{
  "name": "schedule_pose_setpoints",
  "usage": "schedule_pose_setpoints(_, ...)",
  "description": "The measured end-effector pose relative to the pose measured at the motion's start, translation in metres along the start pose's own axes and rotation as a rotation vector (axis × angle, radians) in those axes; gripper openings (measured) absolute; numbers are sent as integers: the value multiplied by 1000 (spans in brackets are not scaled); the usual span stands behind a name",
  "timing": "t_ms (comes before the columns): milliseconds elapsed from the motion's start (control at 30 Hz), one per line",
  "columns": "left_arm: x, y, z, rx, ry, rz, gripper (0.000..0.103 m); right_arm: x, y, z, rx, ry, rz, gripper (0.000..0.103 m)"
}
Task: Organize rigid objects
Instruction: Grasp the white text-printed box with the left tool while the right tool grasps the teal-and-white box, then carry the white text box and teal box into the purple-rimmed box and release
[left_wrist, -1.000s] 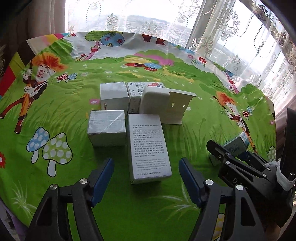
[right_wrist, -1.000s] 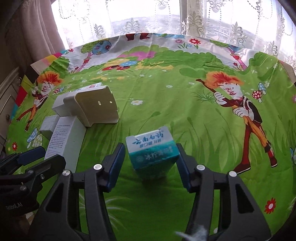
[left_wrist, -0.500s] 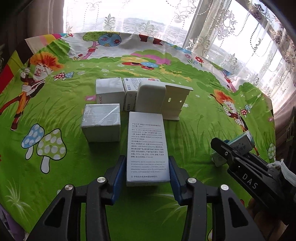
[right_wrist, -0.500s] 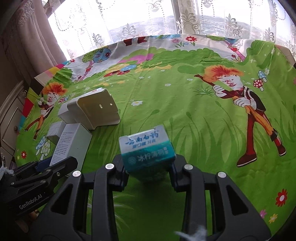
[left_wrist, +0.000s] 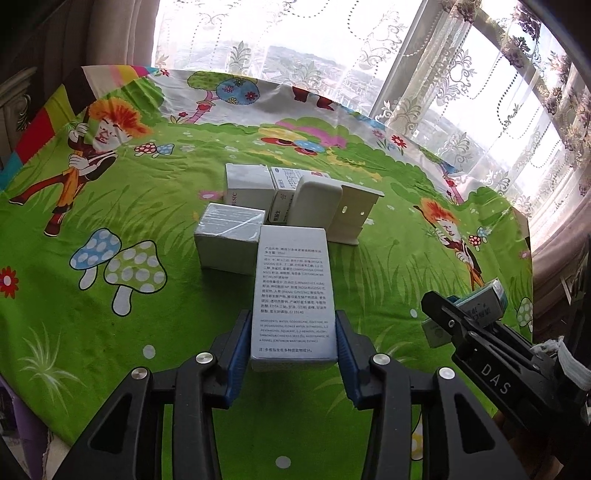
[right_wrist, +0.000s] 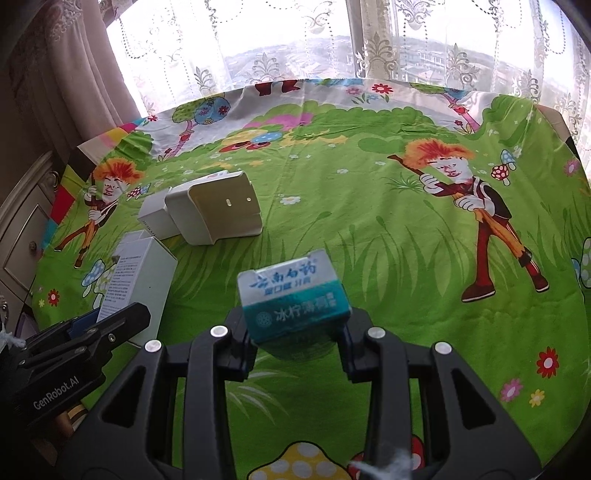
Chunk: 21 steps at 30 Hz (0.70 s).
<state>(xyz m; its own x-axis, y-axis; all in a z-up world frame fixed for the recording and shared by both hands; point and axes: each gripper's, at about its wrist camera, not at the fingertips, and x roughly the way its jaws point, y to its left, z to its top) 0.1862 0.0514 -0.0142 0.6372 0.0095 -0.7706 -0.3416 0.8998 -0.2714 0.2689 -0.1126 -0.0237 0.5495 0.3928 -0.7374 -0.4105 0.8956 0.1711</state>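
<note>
Since a second ago: both grippers have gone from spread to clamped, each on its own box.
Left gripper (left_wrist: 293, 345): pinches the near end of the tall white box (left_wrist: 291, 291) by its two long sides, so the box can be steered without tipping.
Right gripper (right_wrist: 295, 341): squeezes the teal box (right_wrist: 291, 295), which looks lifted a little off the tablecloth (right_wrist: 369, 221) and tilted, probably for carrying over.
Pile: a wrapped grey box (left_wrist: 229, 236), a white box (left_wrist: 247, 186), a printed box (left_wrist: 282, 192) and a cream bracket (left_wrist: 332, 208) stand touching near the table's middle, the tall box's far end against them.
Teal box's place: toward the near right edge, well apart from the pile.
Likely reason: gathering loose boxes into one tidy block.
</note>
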Motion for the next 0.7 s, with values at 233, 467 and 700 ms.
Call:
schedule_pose_setpoints(233,-22,17,-9,-65,-19,-23,42,-16,21,-6,-22,0,17,40)
schedule_pose_setpoints(467,-44,35,-18,-124,-39,-48,42,-30,42,-15,-49,5,40,40)
schedule_pose_setpoints(700,-70,55,-25,-167,-61,-67,42,-42,66,-24,-79,21,76,40)
